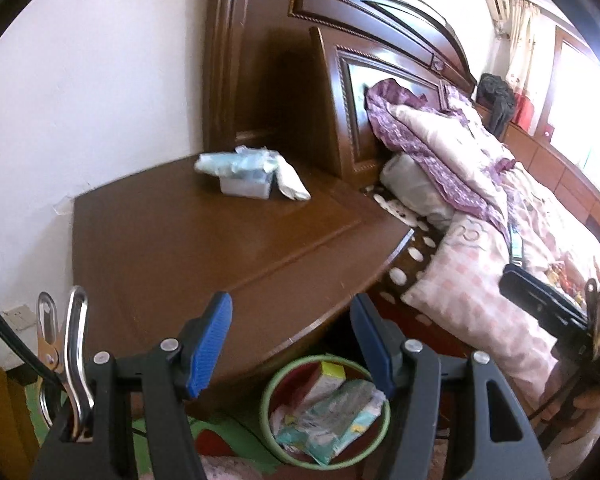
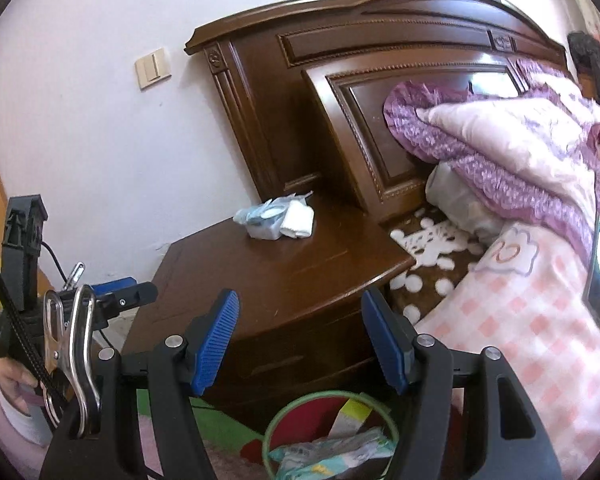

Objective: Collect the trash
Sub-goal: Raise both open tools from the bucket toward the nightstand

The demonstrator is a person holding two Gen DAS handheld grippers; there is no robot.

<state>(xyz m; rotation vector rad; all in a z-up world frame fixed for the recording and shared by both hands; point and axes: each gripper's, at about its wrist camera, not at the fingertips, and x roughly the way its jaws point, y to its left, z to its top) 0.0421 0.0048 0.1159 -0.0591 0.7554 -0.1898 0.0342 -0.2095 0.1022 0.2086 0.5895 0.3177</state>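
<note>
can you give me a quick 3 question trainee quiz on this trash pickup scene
1. True or false: both tools are empty.
2. Where does the trash still to be collected lie? A) on the bed B) at the back of the nightstand C) on the floor
3. What stands on the floor in front of the nightstand, already holding wrappers?

Key:
1. True: the left tool and right tool stand open with nothing between the pads.
2. B: the trash pile sits on the nightstand near the headboard.
3. The bin, green-rimmed, with a box and packets inside.
</note>
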